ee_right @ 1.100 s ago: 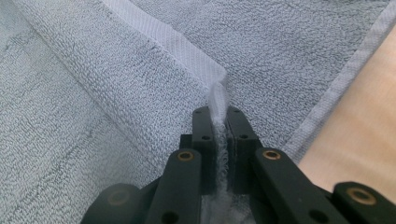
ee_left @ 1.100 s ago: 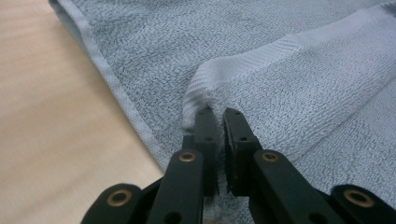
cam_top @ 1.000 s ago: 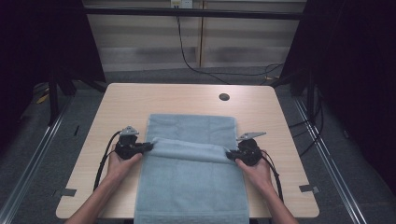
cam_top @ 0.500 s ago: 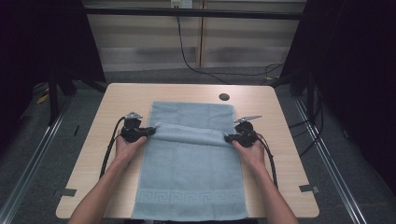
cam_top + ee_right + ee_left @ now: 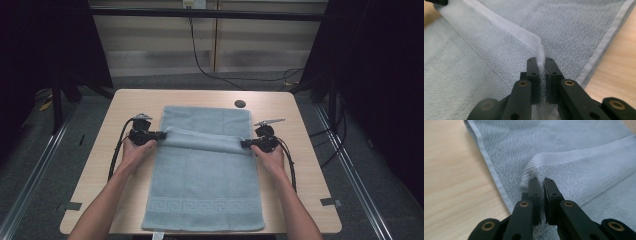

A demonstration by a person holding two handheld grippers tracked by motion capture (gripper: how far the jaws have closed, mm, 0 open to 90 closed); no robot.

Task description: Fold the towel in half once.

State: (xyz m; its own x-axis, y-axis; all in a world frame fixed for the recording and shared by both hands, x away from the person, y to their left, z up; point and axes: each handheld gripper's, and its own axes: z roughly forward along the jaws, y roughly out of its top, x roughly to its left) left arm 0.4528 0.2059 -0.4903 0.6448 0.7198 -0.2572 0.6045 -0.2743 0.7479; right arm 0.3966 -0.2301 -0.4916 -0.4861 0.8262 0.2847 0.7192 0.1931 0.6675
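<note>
Pinching towel edges, left claw and right claw both clamped tight.

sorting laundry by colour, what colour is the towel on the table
Light blue towel, clearest in the high view.

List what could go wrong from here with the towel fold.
1. Each grip is narrow: the left gripper and right gripper pinch only a thin bit of the towel at its side edges, so a corner may slip free if pulled.
2. The lifted fold sags between the two grippers in the high view, so it might land wrinkled or skewed.
3. The towel's near hem lies at the table edge; dragging could pull it askew.
</note>
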